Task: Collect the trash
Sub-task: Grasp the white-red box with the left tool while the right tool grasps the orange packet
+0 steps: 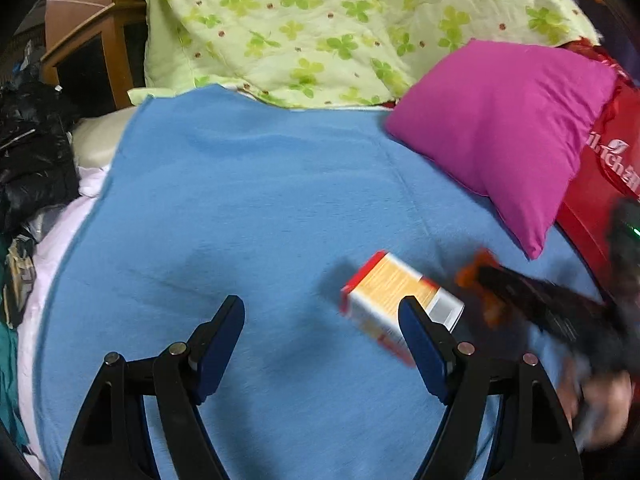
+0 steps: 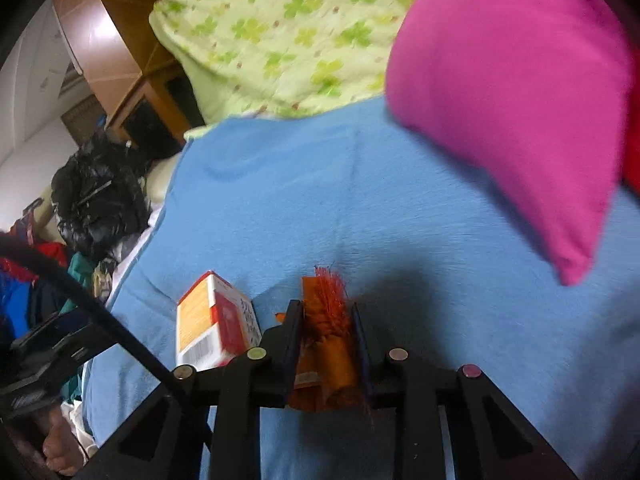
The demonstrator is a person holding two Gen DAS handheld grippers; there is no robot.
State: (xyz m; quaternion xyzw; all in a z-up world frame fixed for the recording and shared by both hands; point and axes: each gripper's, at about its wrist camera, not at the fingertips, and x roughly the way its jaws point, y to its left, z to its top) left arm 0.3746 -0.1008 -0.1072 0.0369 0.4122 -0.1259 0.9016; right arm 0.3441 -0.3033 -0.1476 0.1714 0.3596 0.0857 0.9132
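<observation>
Jaws of my right tool (image 2: 323,322) are clamped together on an orange wrapper (image 2: 326,344) with a frayed red fringe, held just above the blue blanket (image 2: 360,200) on the bed. My left tool (image 1: 322,334) stands wide apart with nothing between its fingers; its right finger sits in front of a small carton (image 1: 394,296). That carton, red, orange and white, lies on the blanket just left of the wrapper; it carries a barcode and dark printed characters I cannot read. Far right, a magenta pillow (image 1: 500,128) rests on the blanket, and beside it a red bag (image 1: 604,168) shows white lettering, partly cut off, reading "Cha". A green clover quilt (image 1: 320,28) lies at the far end.
</observation>
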